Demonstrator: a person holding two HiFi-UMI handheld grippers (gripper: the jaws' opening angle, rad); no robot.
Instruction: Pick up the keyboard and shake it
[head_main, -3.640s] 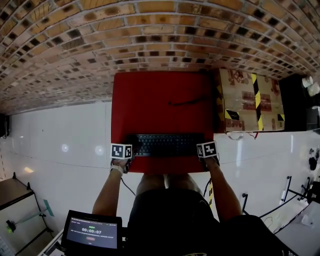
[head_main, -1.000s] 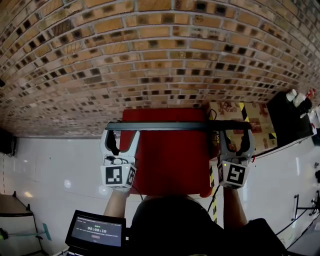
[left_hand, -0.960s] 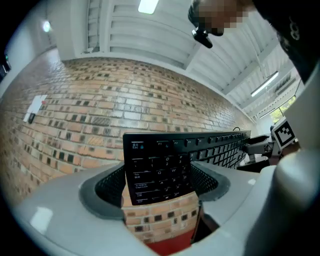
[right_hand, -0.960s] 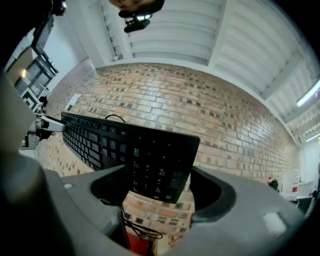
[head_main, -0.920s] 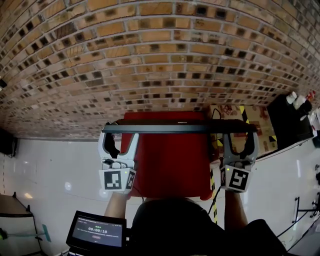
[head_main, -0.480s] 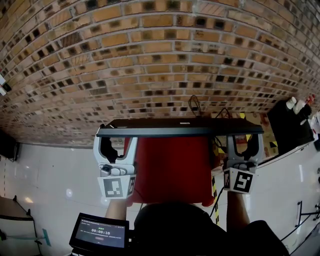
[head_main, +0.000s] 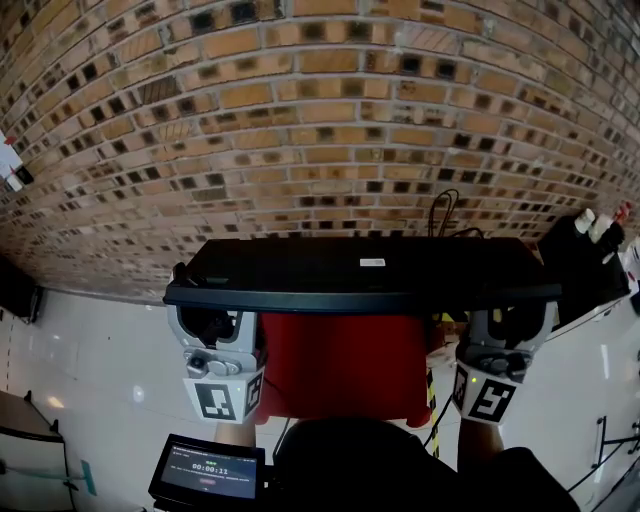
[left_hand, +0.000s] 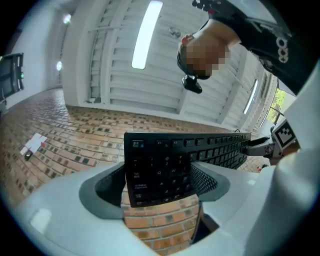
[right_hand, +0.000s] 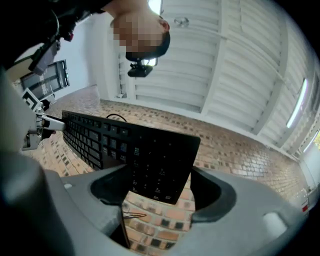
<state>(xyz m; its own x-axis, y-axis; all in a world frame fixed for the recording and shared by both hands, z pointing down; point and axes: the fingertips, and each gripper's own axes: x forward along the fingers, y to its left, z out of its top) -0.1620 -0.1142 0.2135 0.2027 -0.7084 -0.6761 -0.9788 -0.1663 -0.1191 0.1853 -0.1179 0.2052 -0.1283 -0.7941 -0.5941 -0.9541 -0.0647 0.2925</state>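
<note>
- Keyboard (head_main: 360, 272) was flat on the red table (head_main: 345, 370) a few seconds ago. It is now well above the table and clear of it, in front of the brick wall (head_main: 300, 120).
- Over the last second it rose further and tipped. It was edge-on to the head view then; now its flat back with a small white sticker faces that camera, and it hides the table's far part.
- Left gripper (head_main: 208, 312) is clamped on the keyboard's left end. In its own view the jaws sit wide, one on each long edge, with the key side between them (left_hand: 160, 170).
- Right gripper (head_main: 510, 322) does the same on the right end, spread wide and gripping across the number-pad end (right_hand: 155, 160).
- Both grips look unchanged since the lift, each still at its own end.
- Cable (head_main: 440, 212) trails up off the far edge, slack, above the table's far side.
- Judgement: the pickup is done, and this upswing looks like the start of the shake or one stroke of it.
- Risk: the hold is on the ends only, so a hard shake could let an end slip.
</note>
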